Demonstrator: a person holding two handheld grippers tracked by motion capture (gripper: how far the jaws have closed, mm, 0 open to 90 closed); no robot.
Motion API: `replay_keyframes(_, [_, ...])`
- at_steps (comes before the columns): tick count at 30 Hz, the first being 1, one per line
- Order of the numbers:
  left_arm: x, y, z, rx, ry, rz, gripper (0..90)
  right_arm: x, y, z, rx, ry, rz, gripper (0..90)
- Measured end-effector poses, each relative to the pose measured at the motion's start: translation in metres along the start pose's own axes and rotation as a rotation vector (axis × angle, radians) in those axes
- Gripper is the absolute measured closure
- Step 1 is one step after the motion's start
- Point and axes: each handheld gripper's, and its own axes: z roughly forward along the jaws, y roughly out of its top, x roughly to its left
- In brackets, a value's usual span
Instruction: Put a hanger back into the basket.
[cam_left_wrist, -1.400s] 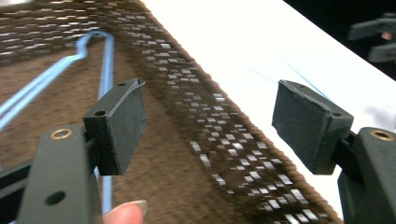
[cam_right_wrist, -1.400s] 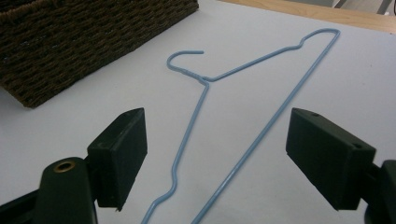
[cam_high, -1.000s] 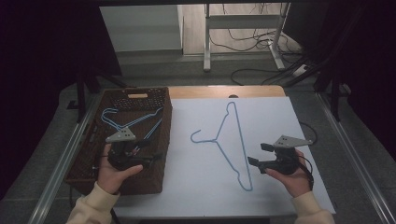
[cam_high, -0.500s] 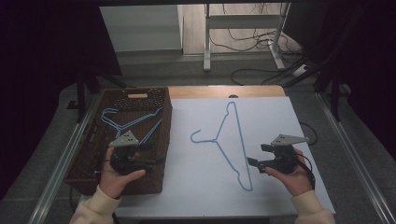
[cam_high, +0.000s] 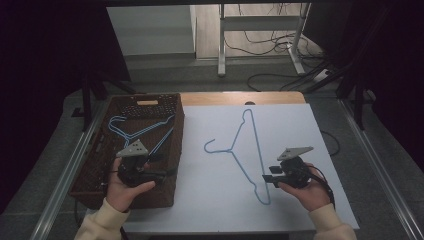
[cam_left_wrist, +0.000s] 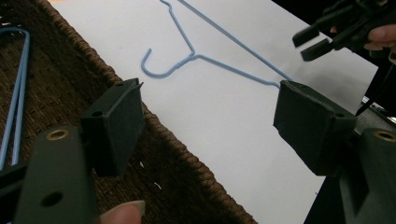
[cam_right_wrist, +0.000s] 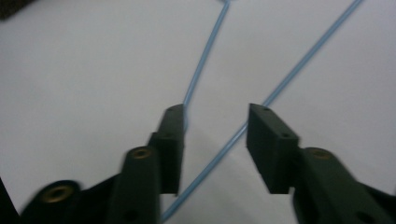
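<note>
While jaws gape, right gripper (cam_right_wrist: 215, 144) straddles hanger (cam_right_wrist: 299, 65).

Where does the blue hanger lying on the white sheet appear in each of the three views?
High view: blue hanger flat at the sheet's centre, hook pointing left.
Left gripper view: upper middle, beyond the basket rim.
Right gripper view: its wires run up between the jaws.
Shared landmark: the white sheet.

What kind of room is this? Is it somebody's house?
Probably a lab or workshop, not a house: a white table, loose cables on the floor, and a handheld right gripper.
</note>
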Motion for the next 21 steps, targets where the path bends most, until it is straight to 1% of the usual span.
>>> replay_keyframes(4, [0.0, -0.001, -0.001, -0.003, 0.0, 0.001, 24.5, 0.007, 0.004, 0.014, 0.083, 0.004, -0.034, 80.5])
replay_keyframes(6, [0.0, -0.001, -0.002, -0.004, 0.002, 0.0, 24.5, 0.01, 0.006, 0.022, 0.122, 0.017, -0.052, 86.6])
replay_keyframes(8, [0.0, -0.001, -0.002, -0.004, 0.002, -0.002, 24.5, 0.014, 0.007, 0.029, 0.174, 0.022, -0.079, 90.0])
replay_keyframes(9, [0.0, -0.001, -0.002, -0.004, 0.002, -0.003, 24.6, 0.016, 0.007, 0.032, 0.197, 0.021, -0.089, 90.0])
replay_keyframes(11, [0.0, -0.001, -0.003, -0.004, 0.001, -0.002, 24.6, 0.02, 0.005, 0.037, 0.231, 0.039, -0.1, 90.0])
replay_keyframes(13, [0.0, -0.002, -0.003, -0.005, 0.0, -0.002, 24.6, 0.024, 0.001, 0.039, 0.254, 0.064, -0.109, 90.0])
replay_keyframes(16, [-0.001, -0.002, -0.003, -0.006, -0.001, -0.002, 24.6, 0.03, -0.006, 0.039, 0.287, 0.074, -0.119, 90.0])
replay_keyframes(19, [0.0, -0.002, -0.003, -0.005, -0.002, -0.002, 24.6, 0.032, -0.011, 0.037, 0.283, 0.087, -0.109, 90.0])
replay_keyframes(21, [0.0, -0.002, -0.003, -0.005, -0.004, -0.003, 24.6, 0.034, -0.012, 0.036, 0.282, 0.096, -0.111, 90.0])
